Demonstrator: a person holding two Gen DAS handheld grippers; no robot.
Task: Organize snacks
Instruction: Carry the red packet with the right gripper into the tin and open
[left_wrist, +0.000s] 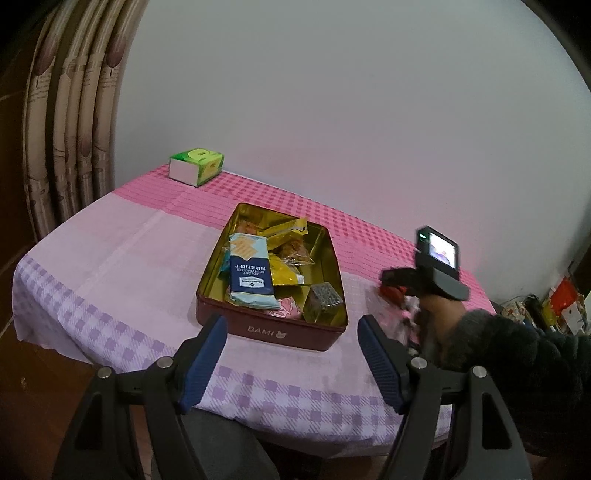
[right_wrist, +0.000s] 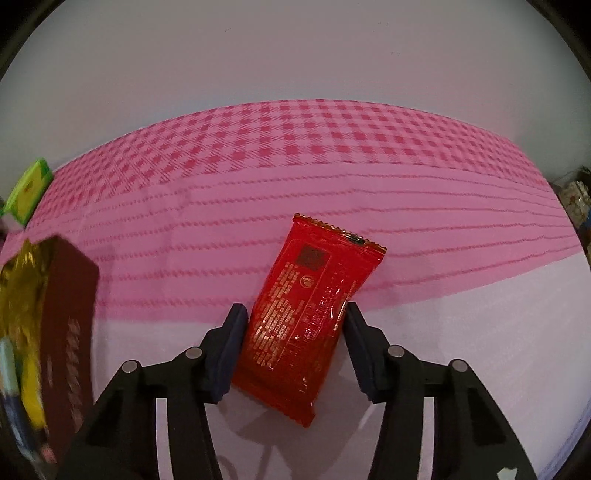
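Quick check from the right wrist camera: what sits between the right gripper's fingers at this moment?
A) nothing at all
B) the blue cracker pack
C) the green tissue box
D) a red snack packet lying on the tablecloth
D: the red snack packet lies flat on the tablecloth between the fingers of the right gripper, both pads touching its edges; the green tissue box sits far off at the left.

The left gripper (left_wrist: 291, 363) hovered with its jaws spread wide and nothing between them. The right gripper (right_wrist: 293, 345), pointing steeply down, pressed both pads against a red packet (right_wrist: 308, 317).
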